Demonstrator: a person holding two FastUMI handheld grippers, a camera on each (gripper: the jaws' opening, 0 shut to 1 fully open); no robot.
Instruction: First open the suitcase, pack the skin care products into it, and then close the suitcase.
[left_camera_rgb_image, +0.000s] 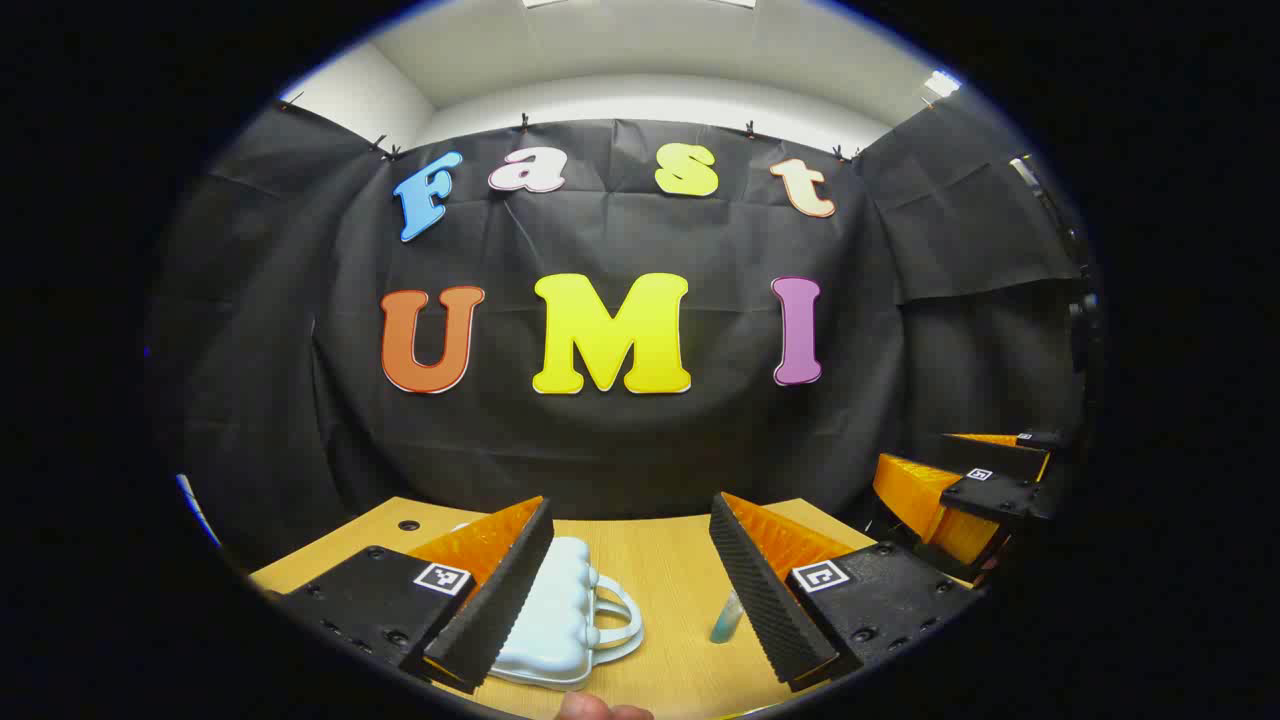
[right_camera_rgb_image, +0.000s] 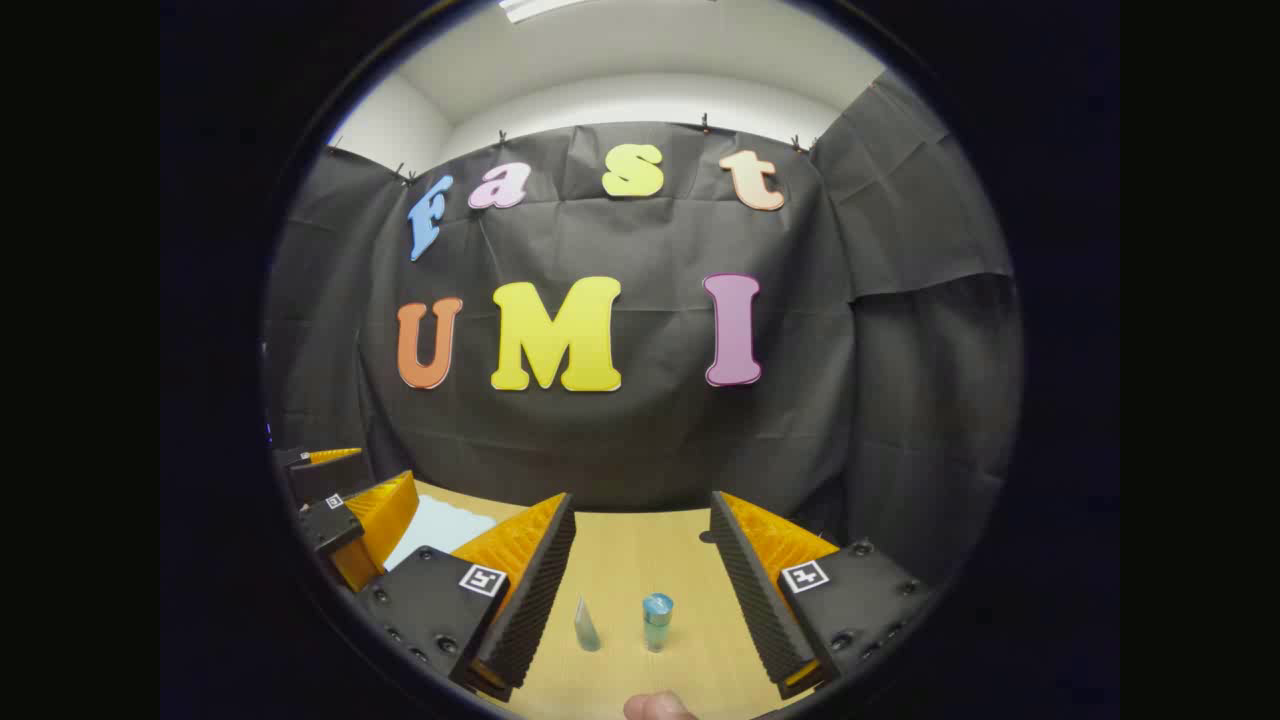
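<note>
Left gripper (left_camera_rgb_image: 630, 590): two wedge-shaped fingers (left_camera_rgb_image: 500, 590), ribbed foam-like inner faces, ridged side panels. Each finger mounts on flat block with round screw heads. One small square black-and-white fiducial tag (left_camera_rgb_image: 441, 577) per block.

Right gripper (right_camera_rgb_image: 640, 590): same build, wedge fingers (right_camera_rgb_image: 530, 590), ribbed inner faces, screwed base blocks, square tag (right_camera_rgb_image: 483, 579) on each.

Each gripper also seen side-on from other's camera: stacked blocks, same small tags on top.

Fingertip (right_camera_rgb_image: 655, 708) of holder peeks at bottom edge in right gripper view; sleeve not visible.
</note>
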